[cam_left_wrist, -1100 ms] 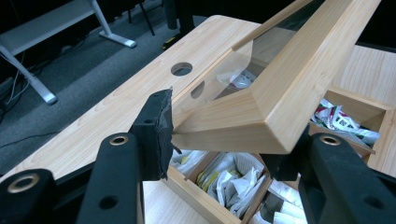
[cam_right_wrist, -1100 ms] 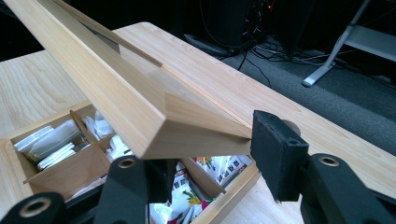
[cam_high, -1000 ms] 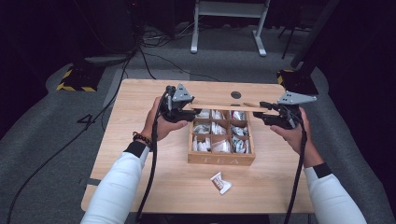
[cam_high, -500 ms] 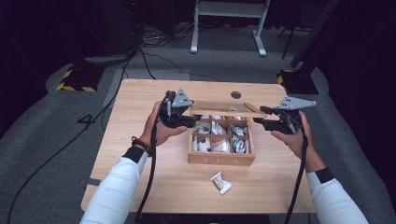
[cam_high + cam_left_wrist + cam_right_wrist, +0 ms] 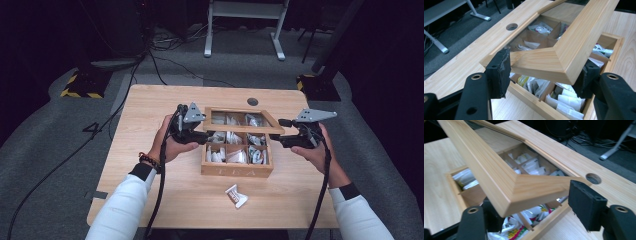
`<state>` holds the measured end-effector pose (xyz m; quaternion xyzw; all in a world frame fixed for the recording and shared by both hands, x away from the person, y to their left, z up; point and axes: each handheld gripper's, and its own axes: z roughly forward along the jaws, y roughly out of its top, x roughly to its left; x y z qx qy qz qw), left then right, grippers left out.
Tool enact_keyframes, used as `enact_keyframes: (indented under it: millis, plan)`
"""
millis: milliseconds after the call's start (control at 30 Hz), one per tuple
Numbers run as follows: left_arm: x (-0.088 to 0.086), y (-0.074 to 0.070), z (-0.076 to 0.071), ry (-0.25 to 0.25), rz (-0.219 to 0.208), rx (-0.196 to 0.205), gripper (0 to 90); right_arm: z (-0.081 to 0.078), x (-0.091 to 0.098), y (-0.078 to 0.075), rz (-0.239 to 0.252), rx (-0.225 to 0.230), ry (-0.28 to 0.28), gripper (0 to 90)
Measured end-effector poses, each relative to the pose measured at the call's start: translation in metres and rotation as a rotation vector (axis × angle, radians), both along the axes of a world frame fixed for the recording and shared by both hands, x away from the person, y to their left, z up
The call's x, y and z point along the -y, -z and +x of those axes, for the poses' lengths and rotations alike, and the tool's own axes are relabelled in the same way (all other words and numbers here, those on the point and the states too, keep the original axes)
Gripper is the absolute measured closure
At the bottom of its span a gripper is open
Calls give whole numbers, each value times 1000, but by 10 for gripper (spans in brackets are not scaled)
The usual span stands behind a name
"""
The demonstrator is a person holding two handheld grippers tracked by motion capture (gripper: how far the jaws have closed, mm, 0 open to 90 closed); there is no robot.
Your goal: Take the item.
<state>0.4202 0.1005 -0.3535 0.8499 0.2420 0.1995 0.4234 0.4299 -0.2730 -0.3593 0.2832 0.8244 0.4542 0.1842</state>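
- Since the earlier frames the lid [image 5: 243, 120] has come up off the box [image 5: 237, 170], and both hands sit a little nearer the person; in the high view the lid now hangs tilted above the box's far half, its near rail raised.
- The left gripper [image 5: 206, 137] holds the lid's left front corner [image 5: 549, 62] between its jaws. Its jaws have just been opening; the left pad [image 5: 499, 72] meets the wood, while the right pad [image 5: 587, 80] sits under the rail's edge, so I cannot tell whether it still presses.
- The right gripper [image 5: 276, 140] has the other corner [image 5: 524, 187] between its jaws, which have also just been opening. The right pad [image 5: 585, 205] stands just clear of the corner tip; the left pad is hidden behind the rail.
- The box rests near the middle of the counter [image 5: 150, 115], its compartments packed with tea sachets [image 5: 232, 156].
- Hard to read: the sachets' print is blurred, and the lid covers the far compartments in the high view.
- A loose sachet [image 5: 235, 195] lies on the counter just in front of the box, apart from it.
- Open room: bare wood left and right of the box, and a strip behind it up to a cable hole [image 5: 252, 101] near the far edge.
- Both cables trail off the near edge.
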Motion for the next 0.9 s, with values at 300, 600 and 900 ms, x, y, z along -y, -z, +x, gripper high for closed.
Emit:
enact_keyframes:
  millis: [300, 600, 900]
  plan:
    - [-1, 11, -6, -1, 2, 5, 384, -9, -3, 4, -3, 5, -37, 275]
    - [-3, 17, -9, 6, 3, -11, 377, -10, -2, 13, 17, -33, -30, 246]
    - [-3, 24, -11, 11, 16, -23, 359, -15, -1, 20, 19, -34, -28, 246]
